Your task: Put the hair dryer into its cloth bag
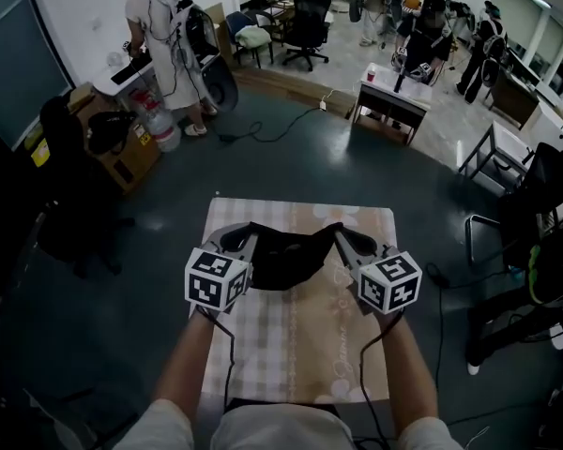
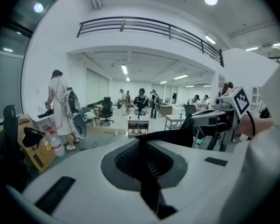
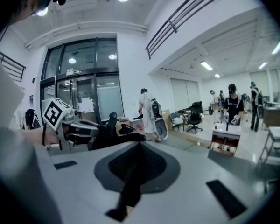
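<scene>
Pinching the black cloth bag (image 1: 286, 251) by its top edge, our left gripper (image 1: 241, 239) and right gripper (image 1: 344, 238) each have their jaws shut tight on the cloth. We hold one side each, so the bag hangs stretched between them, just above the checked worktop (image 1: 300, 345). We think this is to lift the bag or pull its top straight. We cannot see the hair dryer. It may be inside the bag, but we cannot tell. Around the worktop is a dark floor (image 1: 169, 186). Farther back, a person in white (image 1: 164, 36) stands by a desk (image 1: 122, 73).
</scene>
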`<action>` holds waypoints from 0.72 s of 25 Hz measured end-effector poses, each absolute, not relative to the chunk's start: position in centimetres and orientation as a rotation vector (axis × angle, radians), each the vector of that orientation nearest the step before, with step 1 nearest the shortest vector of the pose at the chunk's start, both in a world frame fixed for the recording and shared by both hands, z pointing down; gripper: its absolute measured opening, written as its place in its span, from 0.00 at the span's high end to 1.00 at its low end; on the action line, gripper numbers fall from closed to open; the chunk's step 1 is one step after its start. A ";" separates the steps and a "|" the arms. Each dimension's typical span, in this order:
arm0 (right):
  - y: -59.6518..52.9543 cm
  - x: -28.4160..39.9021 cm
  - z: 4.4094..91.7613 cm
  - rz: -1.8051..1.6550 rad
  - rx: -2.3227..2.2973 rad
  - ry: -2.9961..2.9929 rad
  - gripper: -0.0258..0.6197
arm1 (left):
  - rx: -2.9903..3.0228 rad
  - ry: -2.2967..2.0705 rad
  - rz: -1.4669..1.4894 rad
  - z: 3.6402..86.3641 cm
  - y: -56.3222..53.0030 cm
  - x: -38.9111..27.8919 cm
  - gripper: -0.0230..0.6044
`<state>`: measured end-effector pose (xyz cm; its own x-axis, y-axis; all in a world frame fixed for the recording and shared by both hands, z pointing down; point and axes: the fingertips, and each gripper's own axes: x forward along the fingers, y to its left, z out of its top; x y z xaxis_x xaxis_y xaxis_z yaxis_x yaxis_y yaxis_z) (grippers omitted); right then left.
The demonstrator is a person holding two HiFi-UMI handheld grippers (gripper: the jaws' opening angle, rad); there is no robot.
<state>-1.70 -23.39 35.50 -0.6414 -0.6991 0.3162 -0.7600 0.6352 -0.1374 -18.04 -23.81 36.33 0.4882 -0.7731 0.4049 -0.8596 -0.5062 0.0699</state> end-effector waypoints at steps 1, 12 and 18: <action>-24.3 -1.7 35.0 0.335 1.209 -2.617 0.93 | 2.489 -1.414 0.475 35.7 -24.7 -17.9 0.94; -24.2 -0.9 41.1 0.305 1.229 -2.523 0.93 | 2.437 -1.498 0.606 41.4 -25.1 -17.4 0.94; -18.6 1.2 44.0 0.397 1.217 -2.481 0.93 | 2.409 -1.458 0.657 43.5 -19.6 -16.2 0.94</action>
